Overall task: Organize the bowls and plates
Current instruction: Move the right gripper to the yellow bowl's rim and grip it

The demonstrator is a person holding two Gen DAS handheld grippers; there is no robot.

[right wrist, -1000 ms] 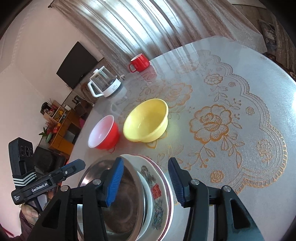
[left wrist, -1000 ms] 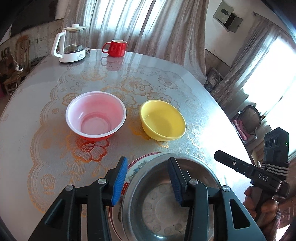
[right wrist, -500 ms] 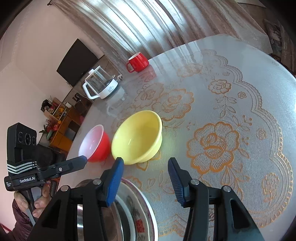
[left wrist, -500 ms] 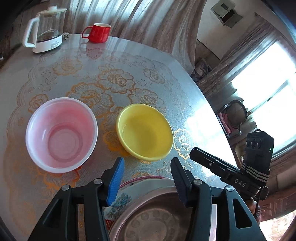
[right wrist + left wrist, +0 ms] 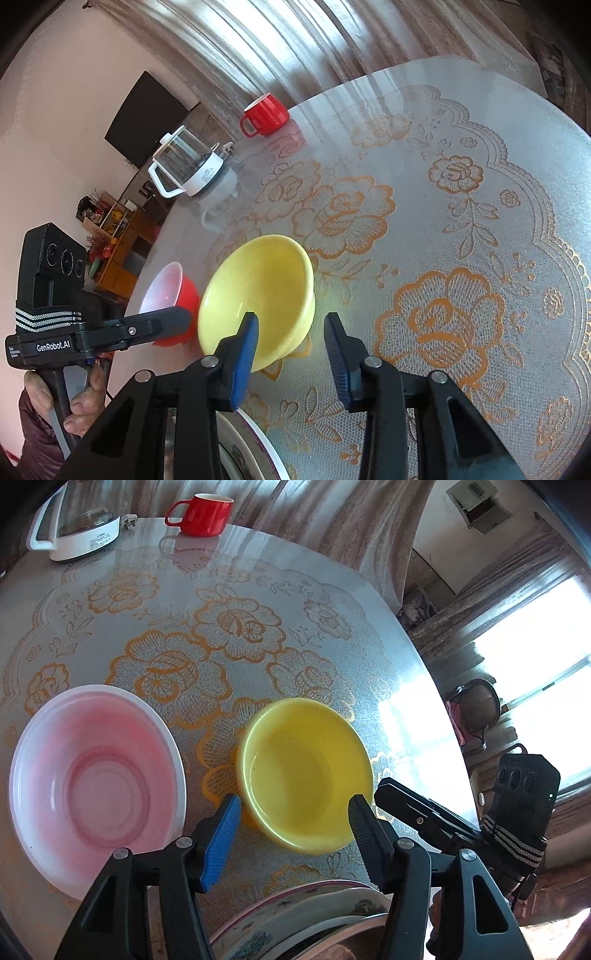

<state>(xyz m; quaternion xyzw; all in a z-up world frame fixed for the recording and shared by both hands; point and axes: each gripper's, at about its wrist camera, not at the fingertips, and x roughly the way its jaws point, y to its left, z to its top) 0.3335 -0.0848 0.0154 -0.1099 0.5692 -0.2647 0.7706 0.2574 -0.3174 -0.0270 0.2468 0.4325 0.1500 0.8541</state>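
A yellow bowl (image 5: 304, 773) stands on the round table, with a red bowl with a pale pink inside (image 5: 98, 786) to its left. My left gripper (image 5: 291, 827) is open and empty, its fingers above the yellow bowl's near rim. My right gripper (image 5: 291, 354) is open and empty, its left finger at the yellow bowl's (image 5: 258, 295) near right rim. The red bowl (image 5: 170, 295) sits beyond it. A patterned plate (image 5: 295, 912) holding a metal bowl lies below both grippers at the near table edge; only the plate's rim (image 5: 258, 435) shows in the right wrist view.
A red mug (image 5: 201, 513) and a glass kettle on a white base (image 5: 79, 528) stand at the far side of the table. The lace-patterned tablecloth (image 5: 443, 221) covers the top. The table edge (image 5: 436, 686) curves along the right.
Both grippers have moved forward from over the plate and metal bowl toward the yellow bowl. The plate stack has dropped to the bottom of both views. Both stay open.
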